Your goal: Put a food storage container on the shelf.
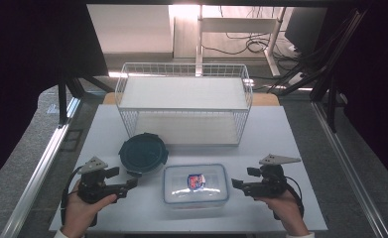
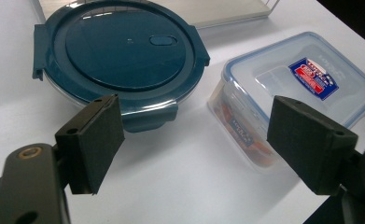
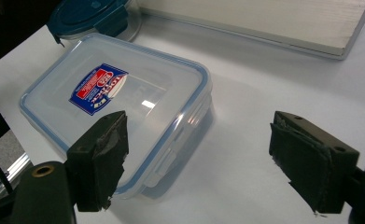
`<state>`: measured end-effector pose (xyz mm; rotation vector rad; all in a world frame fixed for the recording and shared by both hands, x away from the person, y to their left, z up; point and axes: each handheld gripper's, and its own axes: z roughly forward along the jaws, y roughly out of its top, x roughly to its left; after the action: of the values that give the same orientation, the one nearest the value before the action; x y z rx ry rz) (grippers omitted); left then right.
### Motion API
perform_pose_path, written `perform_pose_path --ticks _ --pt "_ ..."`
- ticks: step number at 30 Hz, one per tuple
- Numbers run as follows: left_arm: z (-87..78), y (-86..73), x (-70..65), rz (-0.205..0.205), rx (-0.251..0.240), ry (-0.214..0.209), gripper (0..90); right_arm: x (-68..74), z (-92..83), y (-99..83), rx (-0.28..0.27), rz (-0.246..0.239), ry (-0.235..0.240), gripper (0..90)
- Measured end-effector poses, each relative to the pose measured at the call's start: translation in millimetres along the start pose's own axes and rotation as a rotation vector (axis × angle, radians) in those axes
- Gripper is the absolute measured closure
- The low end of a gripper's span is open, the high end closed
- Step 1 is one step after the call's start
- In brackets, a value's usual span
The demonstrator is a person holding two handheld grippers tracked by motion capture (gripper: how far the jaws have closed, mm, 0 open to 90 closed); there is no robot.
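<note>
From above, we hold the left gripper (image 1: 133, 182) and right gripper (image 1: 235, 183) wide and empty, flanking the clear box (image 1: 196, 184). Along the left jaws, the round container (image 2: 119, 51) sits untouched. Along the right jaws, the box stands just ahead, ungrasped; both still await the wire basket (image 1: 183, 102).

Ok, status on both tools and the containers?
Left tool open, empty. Right tool open, empty. Rectangular clear container lidded between them, untouched. Round blue-lidded container behind.
</note>
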<state>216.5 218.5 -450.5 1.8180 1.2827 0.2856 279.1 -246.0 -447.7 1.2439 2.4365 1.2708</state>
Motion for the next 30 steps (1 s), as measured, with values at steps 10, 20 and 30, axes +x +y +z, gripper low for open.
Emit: perform_pose_path --ticks 10,20,30 --pt "1.6 0.7 -4.2 -0.010 0.016 -0.035 19.3 1.3 3.8 -1.8 0.013 -0.001 -0.006 19.2" --pt "7.2 4.4 -14.7 -0.003 0.026 -0.107 22.5 5.3 8.4 -2.8 0.027 0.002 0.011 18.9" --pt "17.5 5.4 -17.7 -0.018 0.083 -0.201 25.2 10.2 12.6 -2.4 0.032 0.008 0.025 17.1"
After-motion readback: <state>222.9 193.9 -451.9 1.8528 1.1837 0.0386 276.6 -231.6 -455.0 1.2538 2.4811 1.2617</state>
